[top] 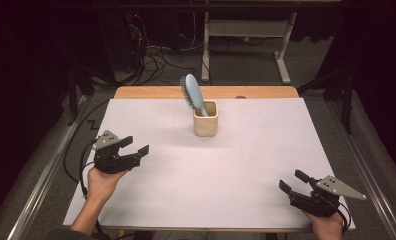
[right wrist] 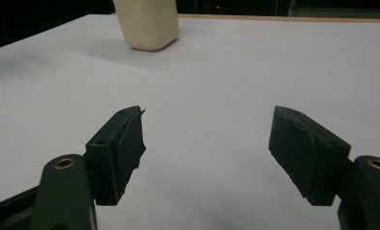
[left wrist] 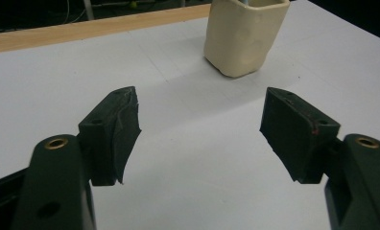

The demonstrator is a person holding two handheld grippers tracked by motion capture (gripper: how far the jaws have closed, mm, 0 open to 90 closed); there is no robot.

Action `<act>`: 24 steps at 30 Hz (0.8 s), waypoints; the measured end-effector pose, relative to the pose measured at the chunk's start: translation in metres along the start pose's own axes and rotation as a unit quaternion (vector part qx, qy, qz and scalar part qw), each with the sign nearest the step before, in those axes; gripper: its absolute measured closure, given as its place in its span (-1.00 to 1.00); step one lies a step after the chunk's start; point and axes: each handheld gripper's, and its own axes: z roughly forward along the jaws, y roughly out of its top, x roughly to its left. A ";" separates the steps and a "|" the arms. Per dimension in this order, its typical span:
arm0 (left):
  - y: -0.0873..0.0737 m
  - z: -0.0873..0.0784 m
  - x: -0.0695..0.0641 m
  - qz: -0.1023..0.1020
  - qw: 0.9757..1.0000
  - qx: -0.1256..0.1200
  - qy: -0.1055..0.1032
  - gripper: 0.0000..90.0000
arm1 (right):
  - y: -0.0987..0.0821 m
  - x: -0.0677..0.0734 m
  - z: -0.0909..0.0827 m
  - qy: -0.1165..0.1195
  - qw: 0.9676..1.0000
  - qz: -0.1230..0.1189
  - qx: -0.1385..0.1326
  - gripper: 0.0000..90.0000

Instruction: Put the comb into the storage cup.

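Upright, a blue hairbrush [top: 193, 93] stands in the cream cup [top: 206, 125].

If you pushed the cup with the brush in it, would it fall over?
It might. The brush leans to one side and sticks well above the cup, so the load looks top-heavy. The cup looks squat with a broad base, so a low, gentle push would probably slide it on the smooth white table.

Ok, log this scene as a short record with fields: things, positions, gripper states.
surface: white table top
cup: cream cup, upright, far centre of the table top
brush: blue hairbrush, handle down in the cup, head leaning left
left gripper: open, nothing between its fingers, near left edge
right gripper: open, nothing held, near right corner
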 end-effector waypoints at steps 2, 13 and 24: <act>-0.001 0.000 0.000 -0.001 1.000 0.000 0.001 -0.33 | 0.000 0.000 0.000 0.000 1.000 0.000 0.000 -0.37; -0.009 -0.004 0.001 -0.003 1.000 0.000 0.001 -0.33 | 0.000 0.000 0.000 0.001 1.000 -0.001 -0.001 -0.37; -0.021 -0.012 0.005 -0.015 1.000 -0.007 0.008 -0.34 | 0.000 0.001 -0.001 0.001 1.000 -0.003 -0.002 -0.37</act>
